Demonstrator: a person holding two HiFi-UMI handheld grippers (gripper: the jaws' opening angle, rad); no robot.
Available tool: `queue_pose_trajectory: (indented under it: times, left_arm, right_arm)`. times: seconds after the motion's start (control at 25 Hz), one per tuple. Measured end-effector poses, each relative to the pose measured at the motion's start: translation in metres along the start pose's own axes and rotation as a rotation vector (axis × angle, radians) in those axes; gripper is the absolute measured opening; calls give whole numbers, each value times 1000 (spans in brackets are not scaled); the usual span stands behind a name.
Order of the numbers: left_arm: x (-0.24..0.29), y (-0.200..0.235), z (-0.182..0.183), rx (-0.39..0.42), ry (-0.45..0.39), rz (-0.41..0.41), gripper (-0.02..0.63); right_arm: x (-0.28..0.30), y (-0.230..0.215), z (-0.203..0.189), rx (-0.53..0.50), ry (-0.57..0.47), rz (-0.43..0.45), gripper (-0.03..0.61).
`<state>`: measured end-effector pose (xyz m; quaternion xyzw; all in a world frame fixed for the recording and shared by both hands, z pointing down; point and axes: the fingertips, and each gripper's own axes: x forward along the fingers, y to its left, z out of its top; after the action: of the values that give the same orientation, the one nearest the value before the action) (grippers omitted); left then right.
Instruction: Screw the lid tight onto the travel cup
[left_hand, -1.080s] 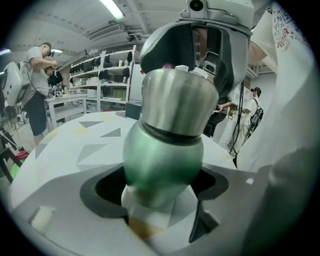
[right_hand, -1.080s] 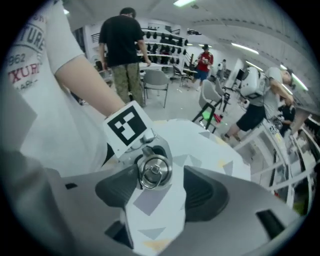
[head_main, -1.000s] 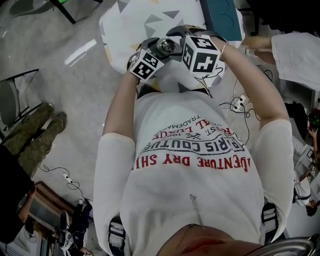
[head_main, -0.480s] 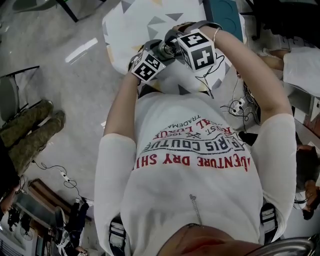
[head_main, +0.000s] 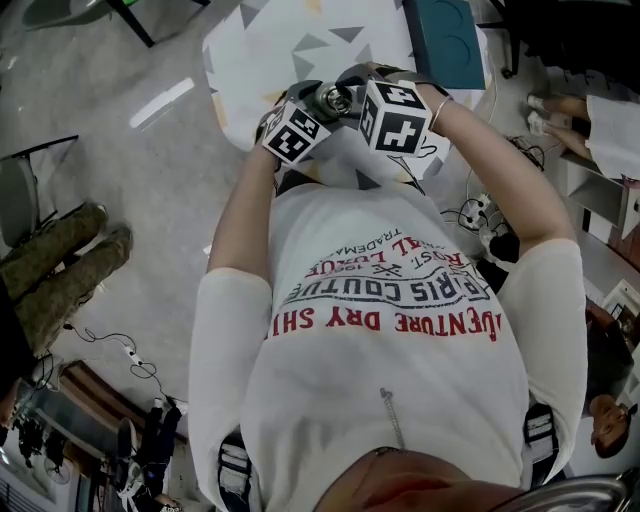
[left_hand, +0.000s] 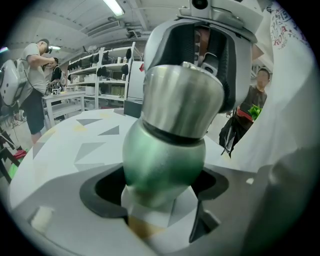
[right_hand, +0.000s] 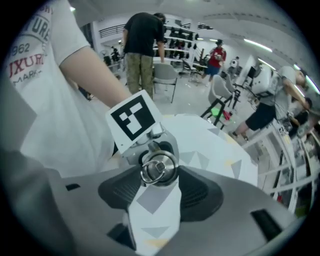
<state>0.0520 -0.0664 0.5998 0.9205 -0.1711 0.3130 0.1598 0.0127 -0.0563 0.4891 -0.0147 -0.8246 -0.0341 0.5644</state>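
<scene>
Both grippers meet above the table edge in the head view. My left gripper (head_main: 318, 104) is shut on the travel cup, pads pressed on its green body (left_hand: 162, 160). The steel lid (left_hand: 182, 100) sits on top of the cup. My right gripper (right_hand: 159, 176) comes at it end-on and is shut on the lid (right_hand: 159, 167), black pads touching both its sides. A metal ring lies on the lid's top. From the left gripper view the right gripper (left_hand: 200, 55) wraps the lid from behind. The lid's seam on the cup looks level.
The white table (head_main: 270, 45) with grey triangles lies under the cup. A teal box (head_main: 445, 35) stands at its far right. A chair (head_main: 20, 200) and a person's legs (head_main: 60, 265) are on the left floor; cables (head_main: 470, 210) lie on the right.
The right gripper's marker cube has turned and dropped slightly about the lid. The left gripper and the cup have stayed nearly where they were.
</scene>
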Motion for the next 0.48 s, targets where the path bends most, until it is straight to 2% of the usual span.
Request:
queue_pose_trajectory:
  times: [0.24,0.32,0.48]
  left_arm:
    - [0,0,1,-5,4,-6,397]
    - [0,0,1,-4,4,-5,397]
    - [1,1,0,-8,4,-8,397]
  right_arm:
    - [-2,-7,0,332,-41,-128,244]
    - [-2,-7,0,391,-54,-167,244]
    - [-2,-8,-1,430,-113,-185,244]
